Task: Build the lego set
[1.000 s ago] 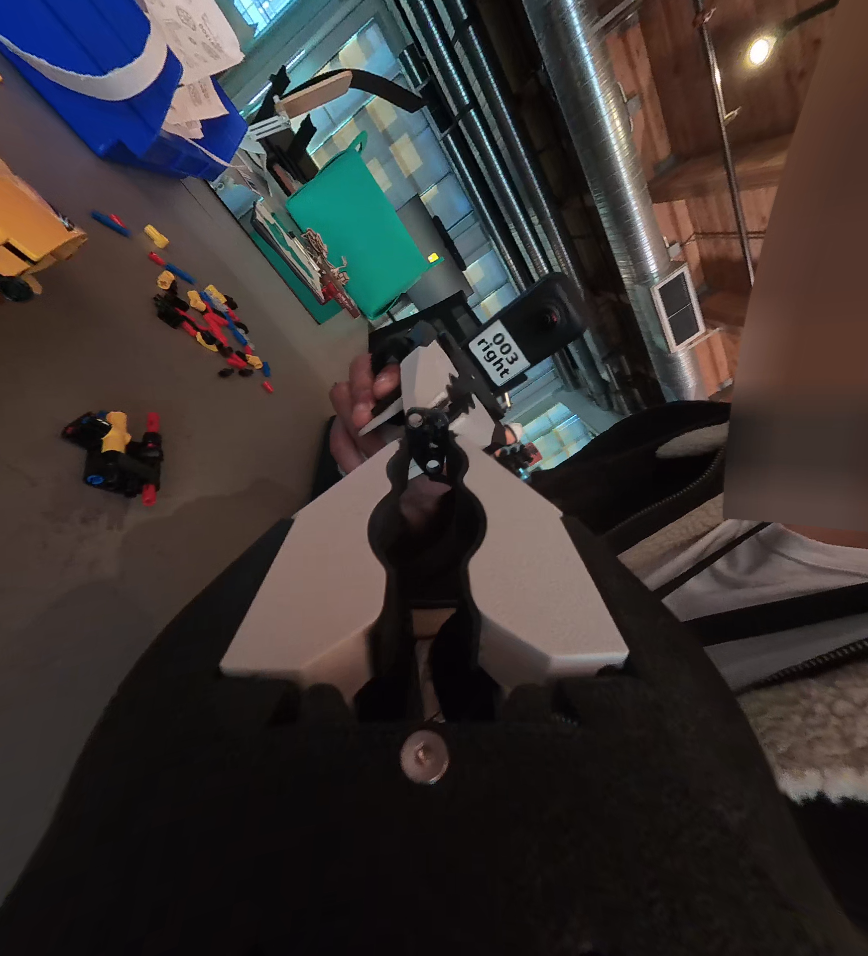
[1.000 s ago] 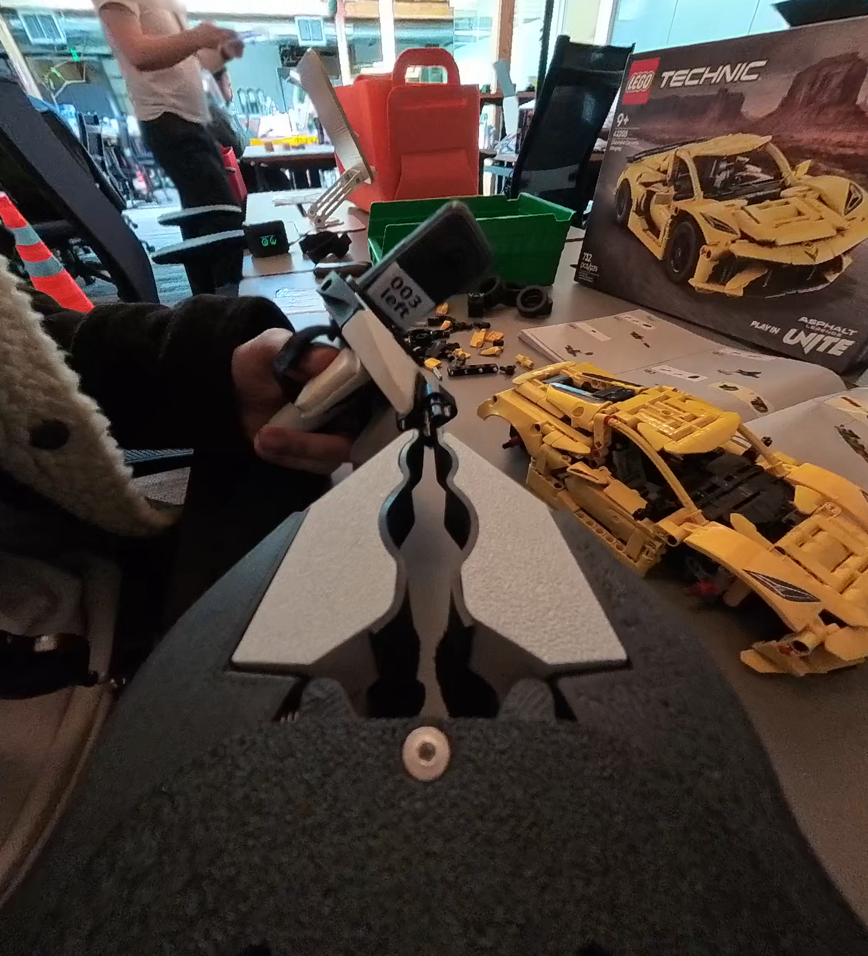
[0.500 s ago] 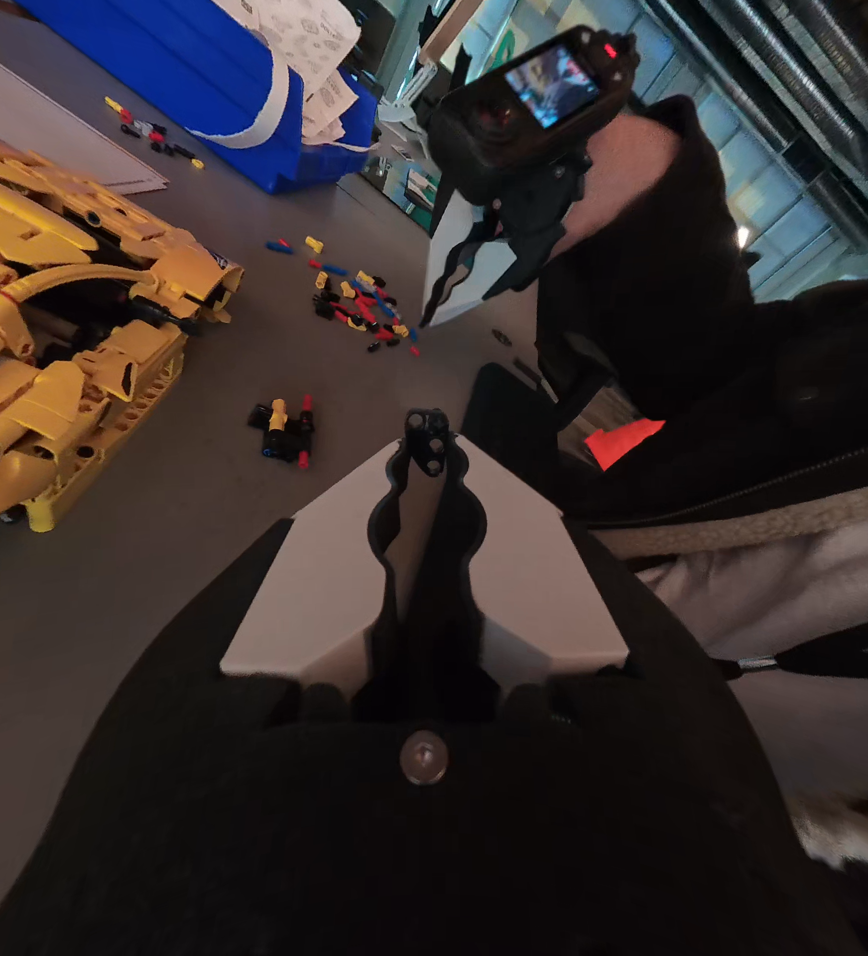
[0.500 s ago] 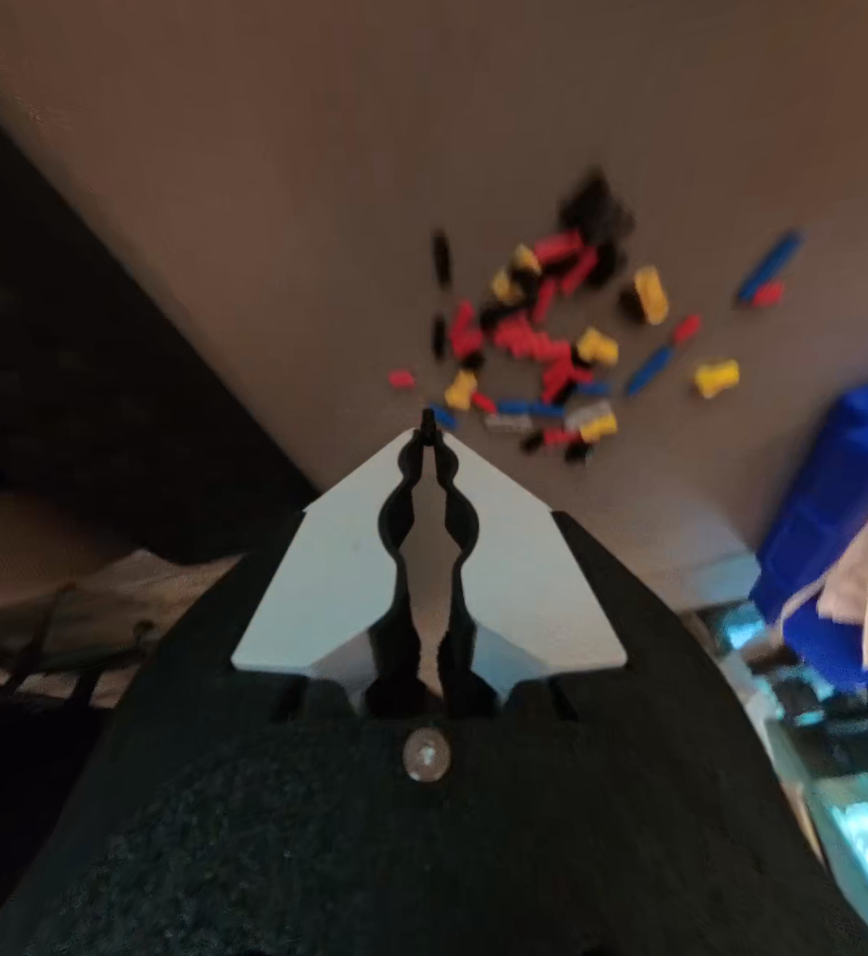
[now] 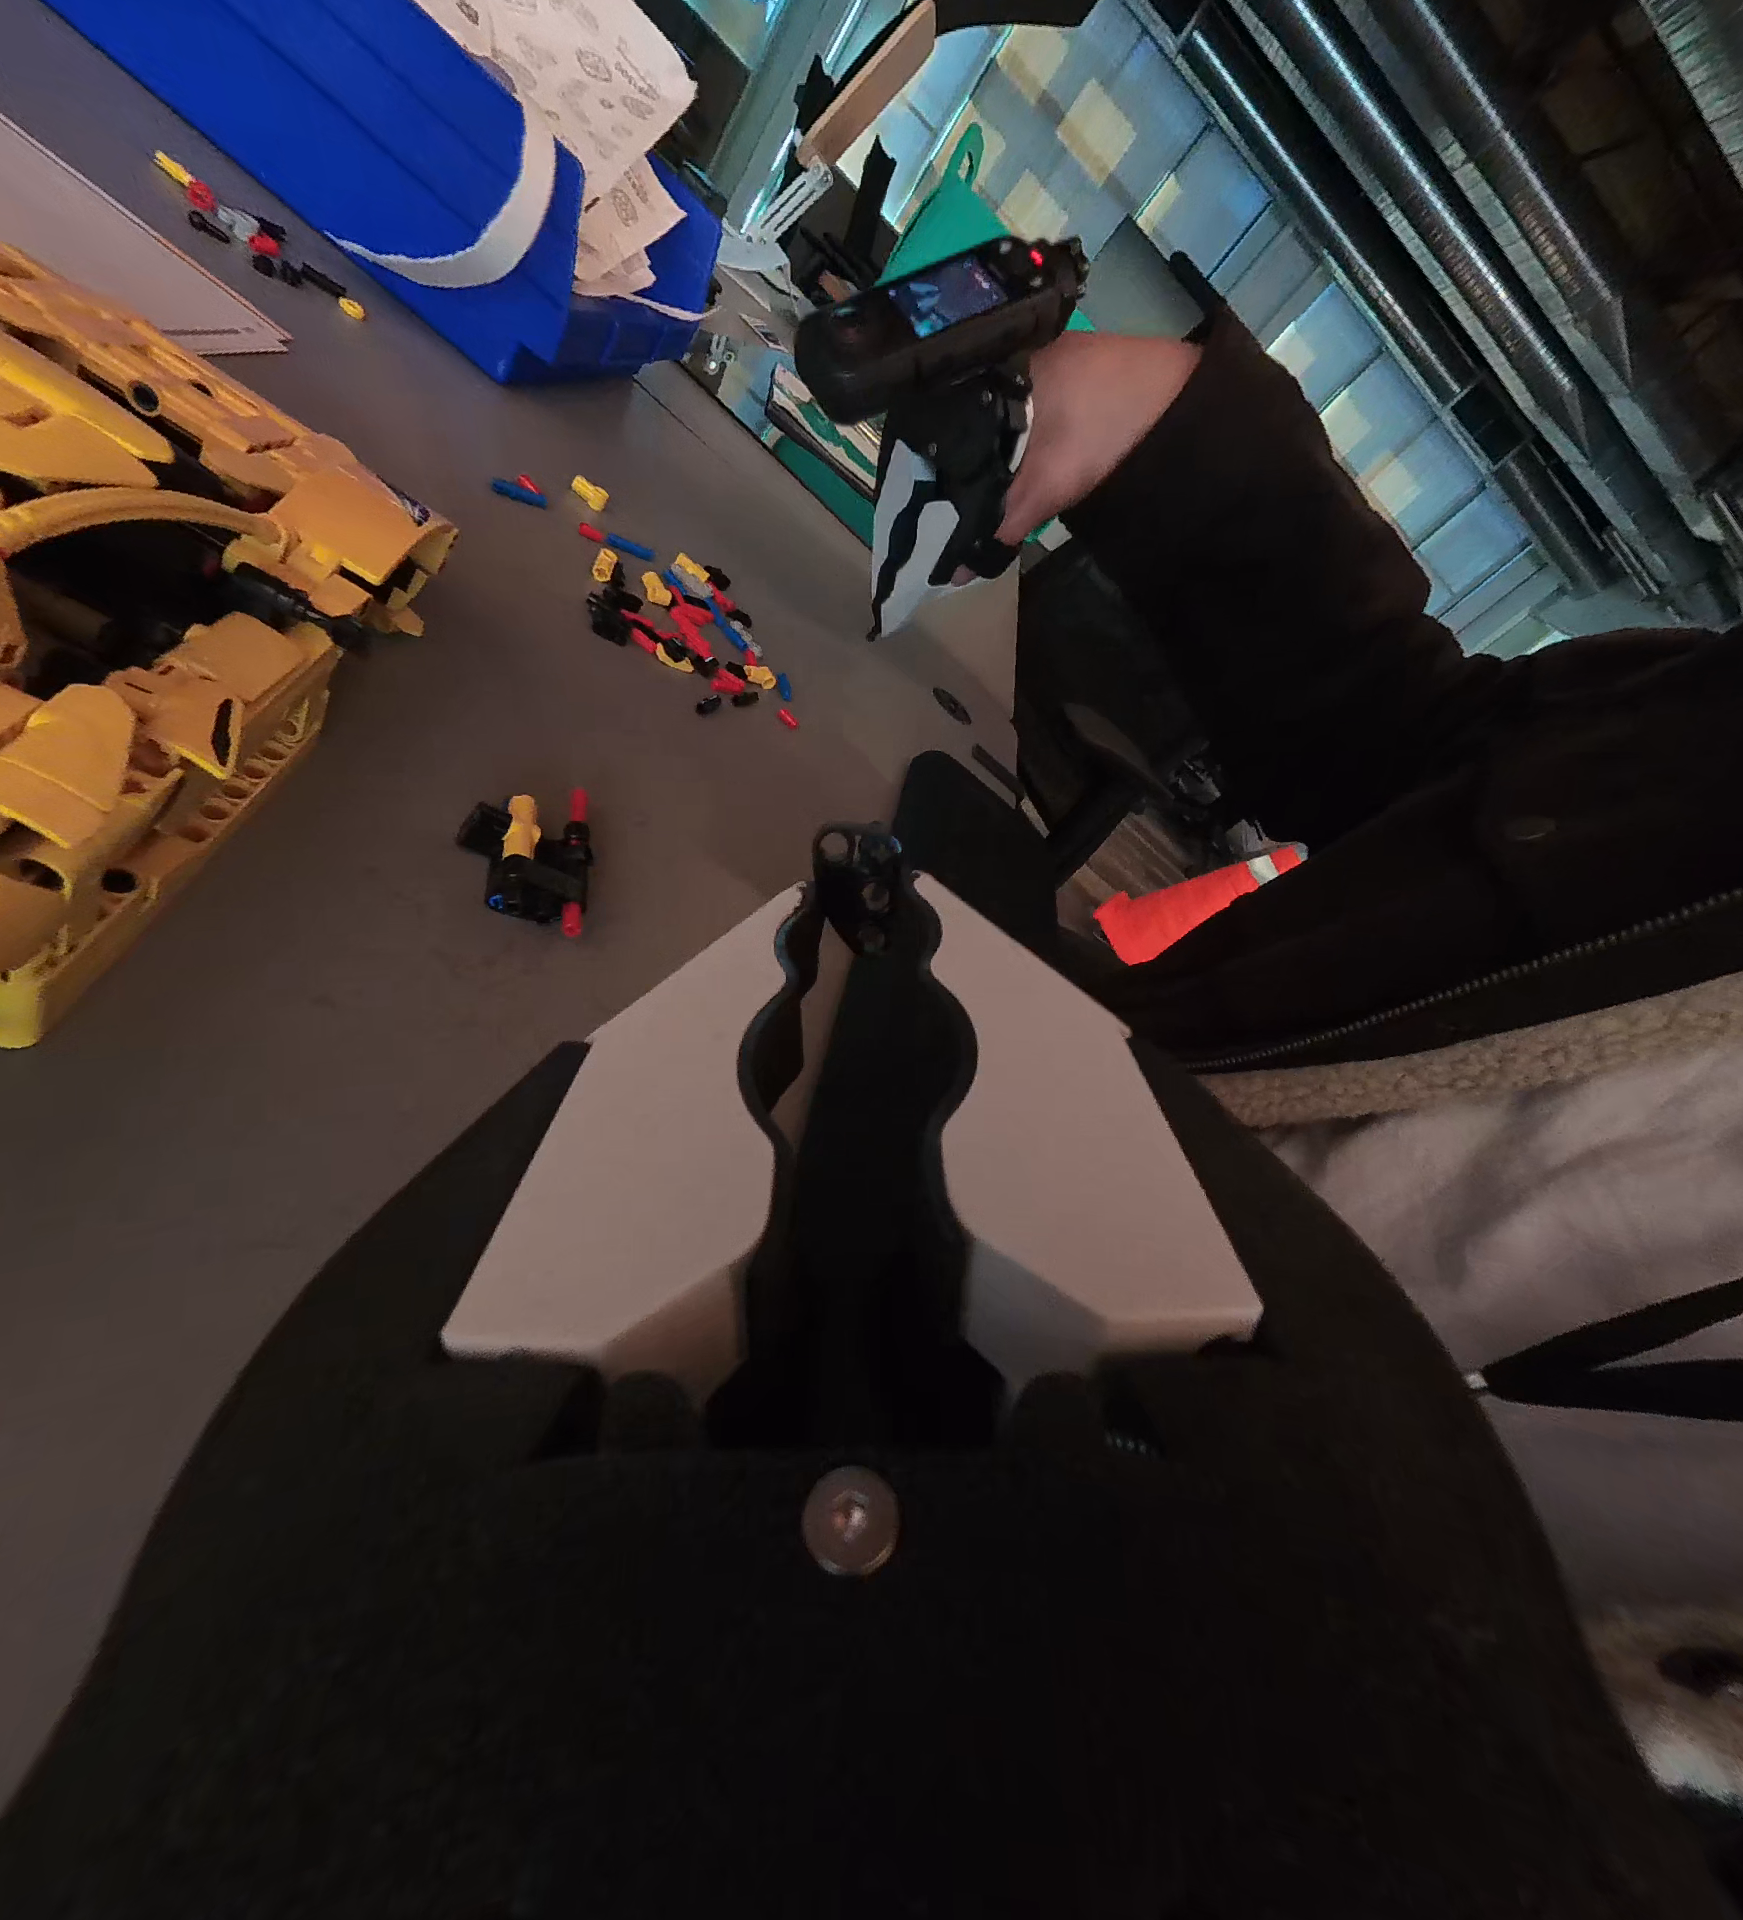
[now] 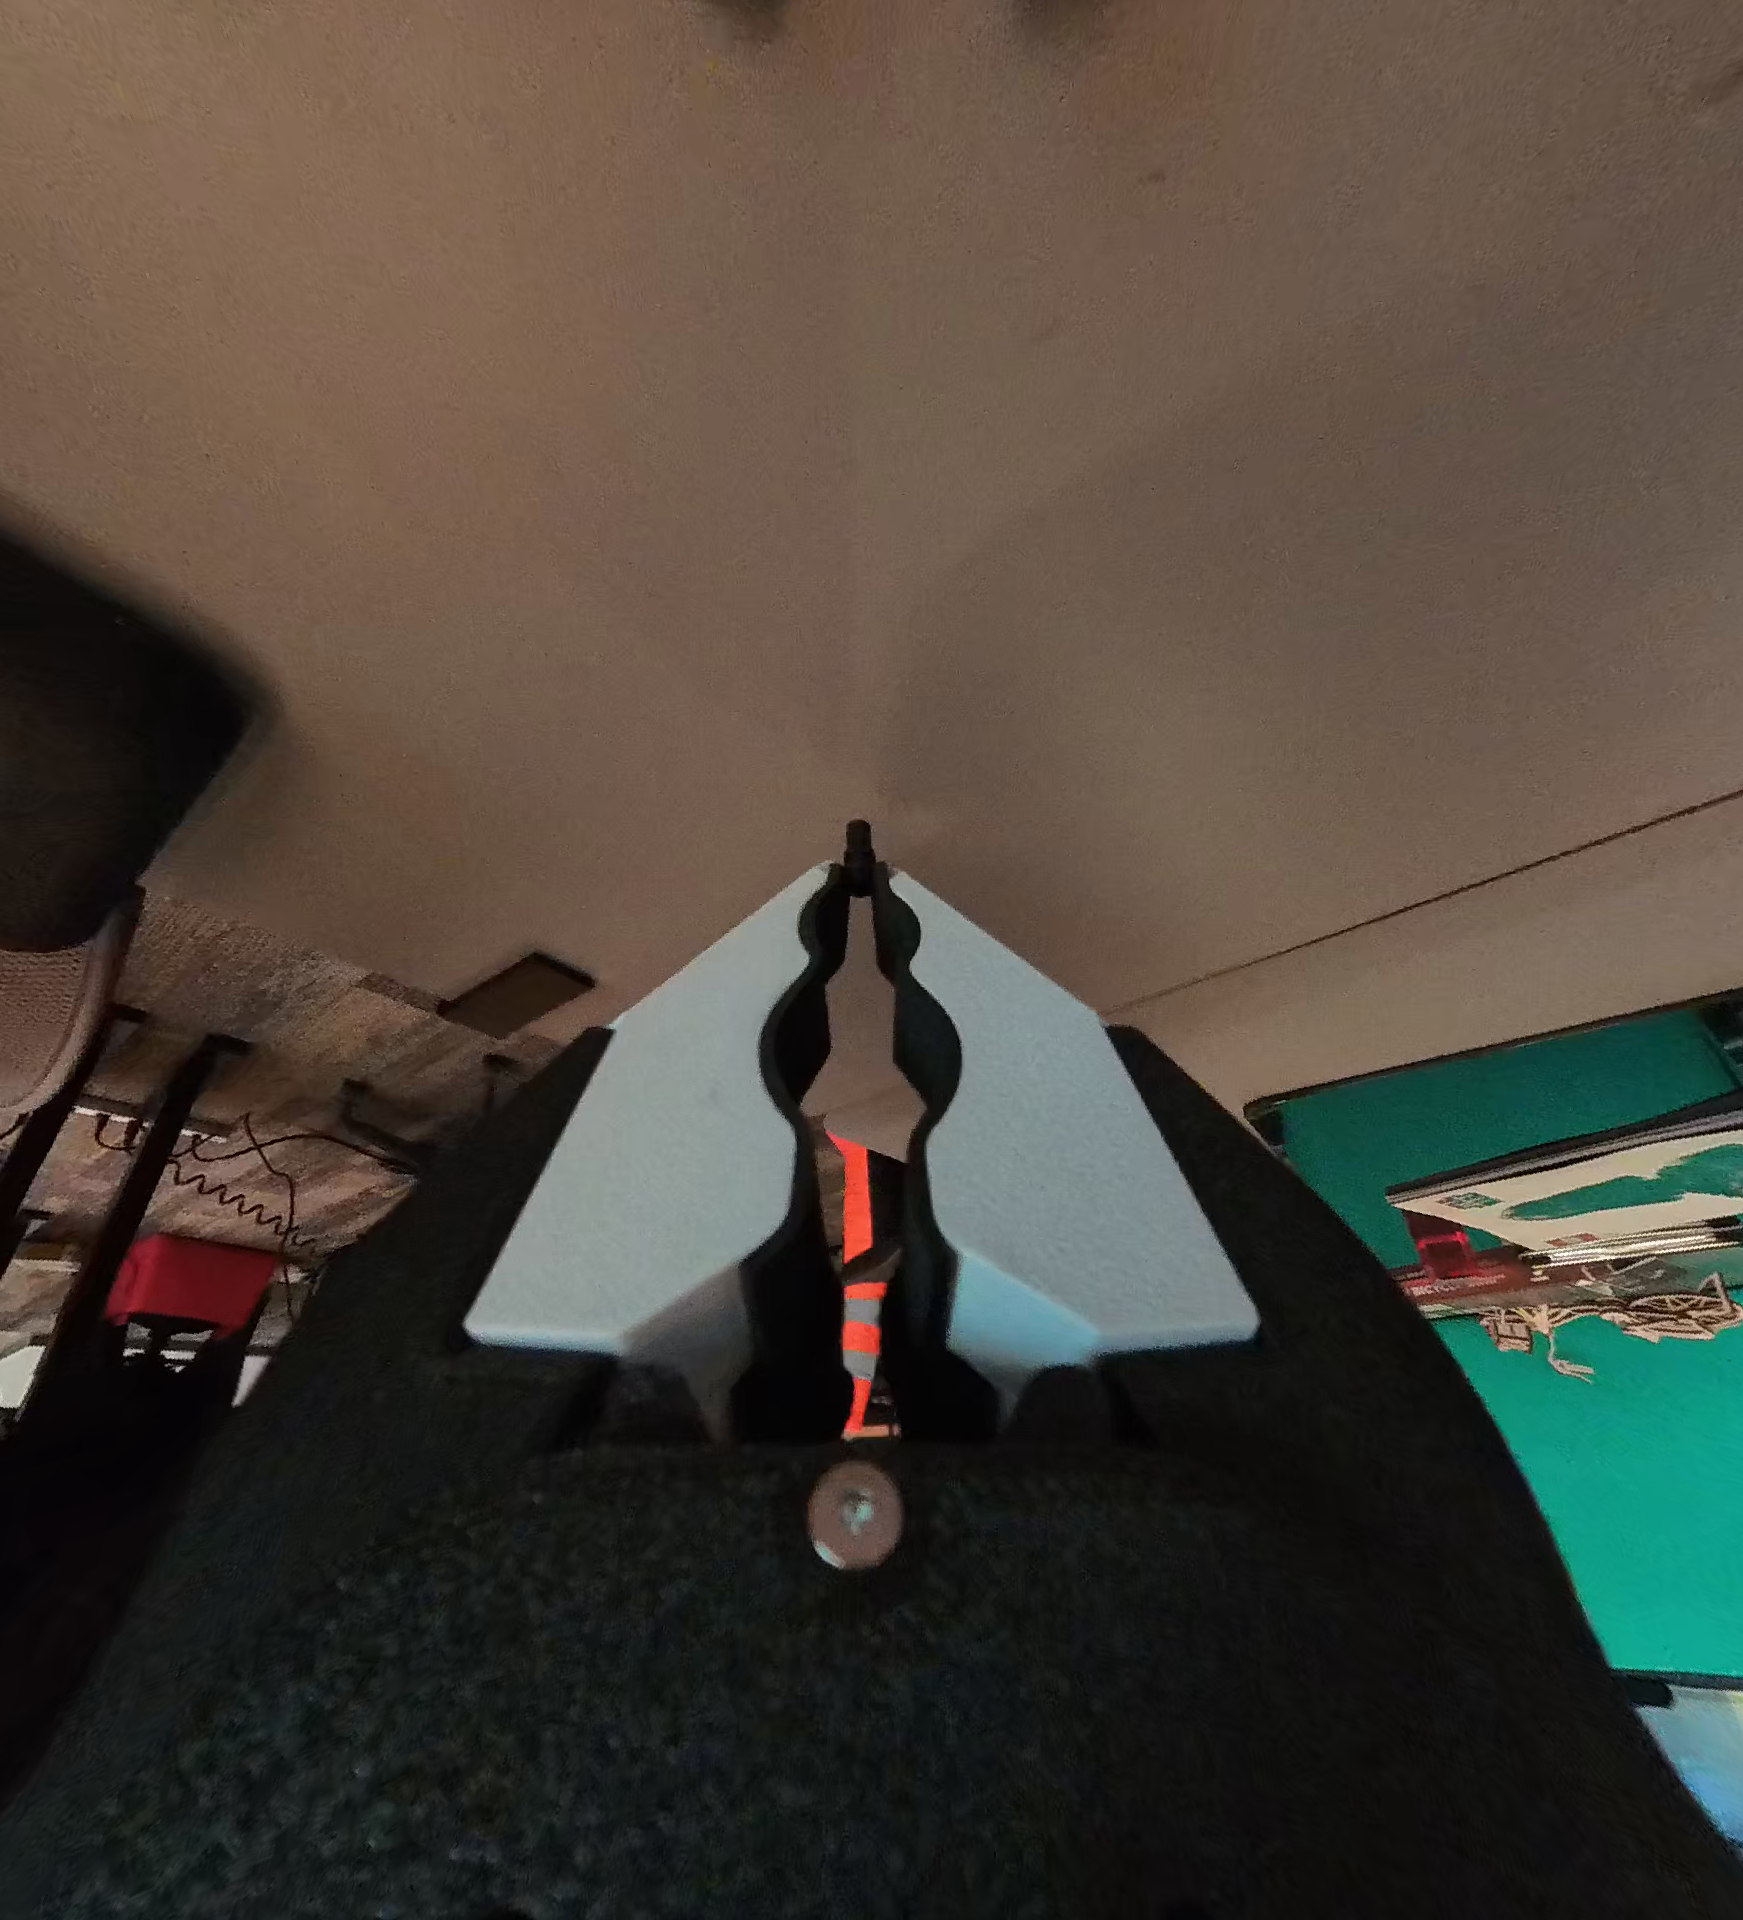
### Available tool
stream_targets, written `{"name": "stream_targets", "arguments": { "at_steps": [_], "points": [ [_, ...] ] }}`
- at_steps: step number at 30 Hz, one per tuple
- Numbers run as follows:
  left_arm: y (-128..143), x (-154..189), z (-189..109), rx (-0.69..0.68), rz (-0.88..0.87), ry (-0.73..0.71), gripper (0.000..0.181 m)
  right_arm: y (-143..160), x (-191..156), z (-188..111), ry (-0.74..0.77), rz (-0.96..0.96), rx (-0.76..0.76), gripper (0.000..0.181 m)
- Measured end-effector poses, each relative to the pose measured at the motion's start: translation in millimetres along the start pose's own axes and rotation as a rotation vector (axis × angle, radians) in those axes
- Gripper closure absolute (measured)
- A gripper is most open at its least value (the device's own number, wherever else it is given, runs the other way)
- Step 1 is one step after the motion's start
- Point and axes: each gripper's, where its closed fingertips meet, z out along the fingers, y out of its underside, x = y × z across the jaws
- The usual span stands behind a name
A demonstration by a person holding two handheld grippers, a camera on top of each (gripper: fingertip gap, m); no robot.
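Left claw: pressed together on a black holed connector, held above the desk.
Right claw: pinching a small black pin, tip just above the desk.
Yellow car model: on the desk, left.
Loose pieces: scattered beyond, untouched.

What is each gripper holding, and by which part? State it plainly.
The left gripper pinches a small black holed connector by its lower end. The right gripper pinches a small black pin by its base, tip protruding.
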Motion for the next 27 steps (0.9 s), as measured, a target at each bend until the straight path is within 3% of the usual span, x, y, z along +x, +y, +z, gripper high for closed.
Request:
{"name": "stream_targets", "arguments": {
  "at_steps": [27],
  "points": [
    [1, 1, 0, 0.0, -0.008, 0.007, 0.167, 6, 4, 16, 0.036, -0.014, -0.002, 0.17]
  ]
}}
